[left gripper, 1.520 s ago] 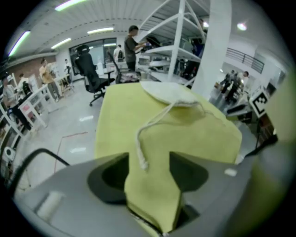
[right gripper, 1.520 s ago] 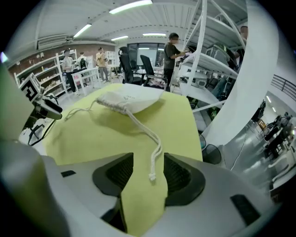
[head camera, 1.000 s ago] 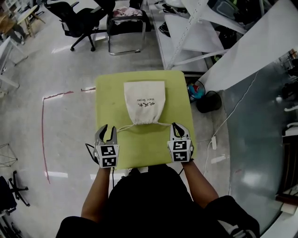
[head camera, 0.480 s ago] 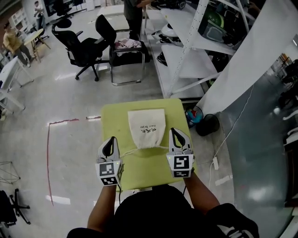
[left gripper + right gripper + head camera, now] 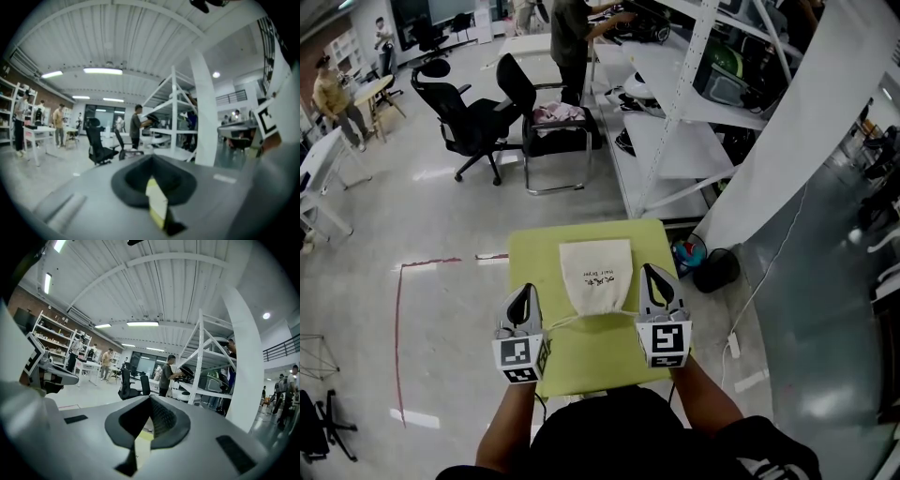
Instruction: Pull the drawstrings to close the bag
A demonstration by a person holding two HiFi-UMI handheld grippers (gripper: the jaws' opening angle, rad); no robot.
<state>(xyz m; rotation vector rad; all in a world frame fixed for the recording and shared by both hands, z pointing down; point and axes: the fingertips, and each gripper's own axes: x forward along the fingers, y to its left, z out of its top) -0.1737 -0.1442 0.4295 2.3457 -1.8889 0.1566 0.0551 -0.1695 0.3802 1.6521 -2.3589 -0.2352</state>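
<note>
The cream drawstring bag [image 5: 596, 274] looks like matt woven cloth. The yellow-green square tabletop [image 5: 586, 349] is smooth and matt. The grey floor [image 5: 441, 225] is glossy.

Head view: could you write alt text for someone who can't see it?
A cream drawstring bag lies on a yellow-green table, its drawstrings running out toward the left gripper and right gripper, both shut, held by a person.
</note>
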